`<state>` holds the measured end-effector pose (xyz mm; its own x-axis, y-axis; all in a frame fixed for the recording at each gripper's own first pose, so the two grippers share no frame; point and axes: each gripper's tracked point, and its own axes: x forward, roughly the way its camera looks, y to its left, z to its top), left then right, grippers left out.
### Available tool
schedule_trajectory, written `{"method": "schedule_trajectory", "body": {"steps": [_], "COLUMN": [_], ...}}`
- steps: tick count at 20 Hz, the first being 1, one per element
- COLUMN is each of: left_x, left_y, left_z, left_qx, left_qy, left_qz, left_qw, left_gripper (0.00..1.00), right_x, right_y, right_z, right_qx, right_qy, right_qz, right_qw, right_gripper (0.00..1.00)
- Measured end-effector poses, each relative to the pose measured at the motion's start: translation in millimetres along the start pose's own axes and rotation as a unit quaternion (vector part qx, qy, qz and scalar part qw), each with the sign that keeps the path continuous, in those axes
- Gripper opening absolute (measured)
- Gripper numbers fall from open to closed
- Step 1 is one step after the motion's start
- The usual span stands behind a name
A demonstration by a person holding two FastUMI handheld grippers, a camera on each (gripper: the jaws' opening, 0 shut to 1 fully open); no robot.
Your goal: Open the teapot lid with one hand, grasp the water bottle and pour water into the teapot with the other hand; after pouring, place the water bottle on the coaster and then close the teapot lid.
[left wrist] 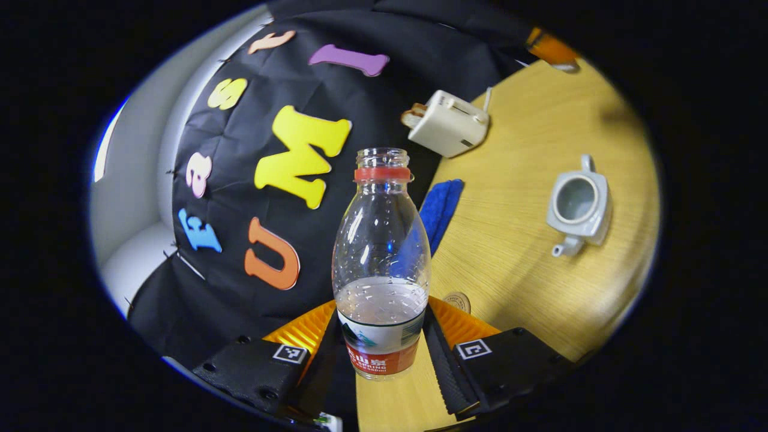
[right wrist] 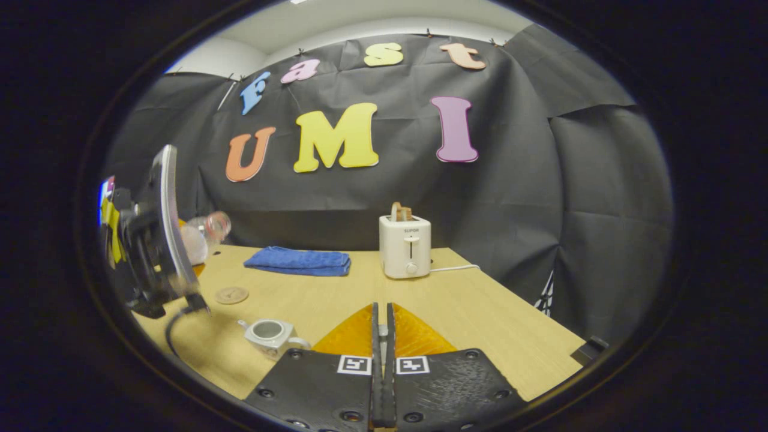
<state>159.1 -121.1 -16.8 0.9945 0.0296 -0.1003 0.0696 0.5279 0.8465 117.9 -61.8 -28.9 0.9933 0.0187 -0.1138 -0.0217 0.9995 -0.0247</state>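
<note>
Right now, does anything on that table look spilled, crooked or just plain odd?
No spill shows. The teapot sits on the table with no lid on, and the capless water bottle, gripped by the left gripper, is tilted.

A wooden table (right wrist: pixel 480 312) stands before the black cloth wall (right wrist: pixel 540 192), white ceiling (right wrist: pixel 360 18) above.

We see the left claw (left wrist: pixel 381 348) clamped on an uncapped water bottle (left wrist: pixel 381 252), partly full. Open teapot (left wrist: pixel 578 205) on the bench (left wrist: pixel 516 252), lid off. Beyond: blue cloth (left wrist: pixel 441 210), white toaster (left wrist: pixel 447 123), round coaster (left wrist: pixel 457 301).
</note>
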Motion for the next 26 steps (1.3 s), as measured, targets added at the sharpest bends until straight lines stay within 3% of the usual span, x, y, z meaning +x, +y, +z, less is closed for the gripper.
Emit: {"method": "schedule_trajectory", "body": {"steps": [3,6,8,11,14,18,21,26], "left_x": [9,14,20,28,34,41,60,88], "left_y": [14,25,29,28,35,23,8,-16], "left_z": [-16,-28,-41,-38,-33,-30,-32,-39], "left_qx": [-0.124,-0.250,-0.322,-0.440,-0.500,-0.532,-0.544,-0.516], "left_qy": [0.018,0.023,0.033,0.006,-0.041,-0.063,-0.050,-0.027], "left_qz": [0.004,0.001,0.006,-0.015,-0.006,-0.025,-0.037,-0.034], "left_qw": [0.992,0.968,0.946,0.898,0.865,0.844,0.837,0.855], "left_gripper": [0.75,0.75,0.75,0.75,0.75,0.75,0.75,0.76], "right_x": [0,1,4,8,11,16,20,32], "right_y": [10,21,27,31,31,33,36,38], "right_z": [0,0,0,-3,-5,-8,-12,-24], "right_qx": [-0.010,-0.014,-0.014,-0.012,-0.015,-0.020,-0.024,-0.017], "right_qy": [0.001,0.000,-0.001,0.003,0.005,0.008,0.013,0.027], "right_qz": [0.004,0.012,0.014,0.015,0.016,0.019,0.023,0.028], "right_qw": [1.000,1.000,1.000,1.000,1.000,1.000,0.999,0.999], "right_gripper": [0.00,0.00,0.00,0.01,0.00,0.00,0.00,0.00]}}
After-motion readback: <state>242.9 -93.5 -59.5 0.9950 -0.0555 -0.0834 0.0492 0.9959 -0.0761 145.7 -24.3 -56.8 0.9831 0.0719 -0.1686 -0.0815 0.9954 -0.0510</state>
